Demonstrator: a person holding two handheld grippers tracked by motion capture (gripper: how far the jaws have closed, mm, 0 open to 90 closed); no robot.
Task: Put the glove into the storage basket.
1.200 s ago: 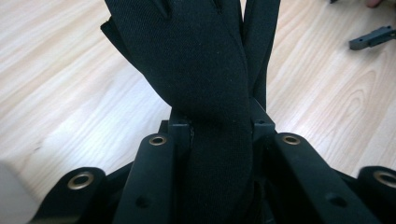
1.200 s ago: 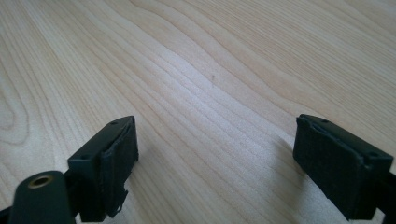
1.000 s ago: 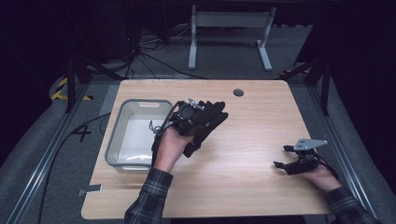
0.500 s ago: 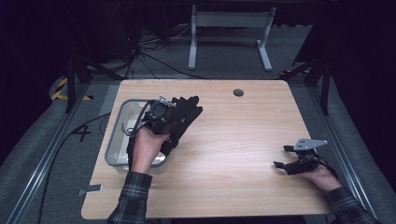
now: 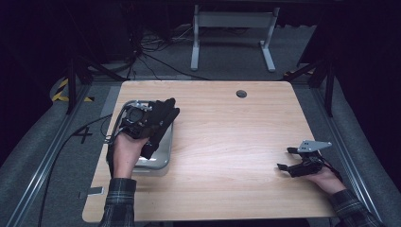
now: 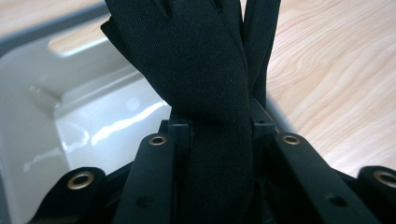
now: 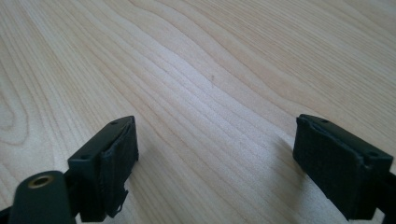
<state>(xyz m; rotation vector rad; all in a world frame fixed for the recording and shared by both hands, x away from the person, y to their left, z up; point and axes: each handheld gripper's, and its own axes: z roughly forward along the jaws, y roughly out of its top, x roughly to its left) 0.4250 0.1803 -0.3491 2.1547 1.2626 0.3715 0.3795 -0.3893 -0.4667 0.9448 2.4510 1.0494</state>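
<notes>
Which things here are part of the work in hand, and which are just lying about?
In the job:
- black glove, clamped in the left gripper
- grey plastic bin under it

Lying about:
- right gripper, open, empty, low over the wooden table
- metal stand on the floor beyond
- cables on the floor

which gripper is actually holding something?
The left gripper, clamped on a black glove over the grey tray. The right gripper rests open on bare table.
</notes>
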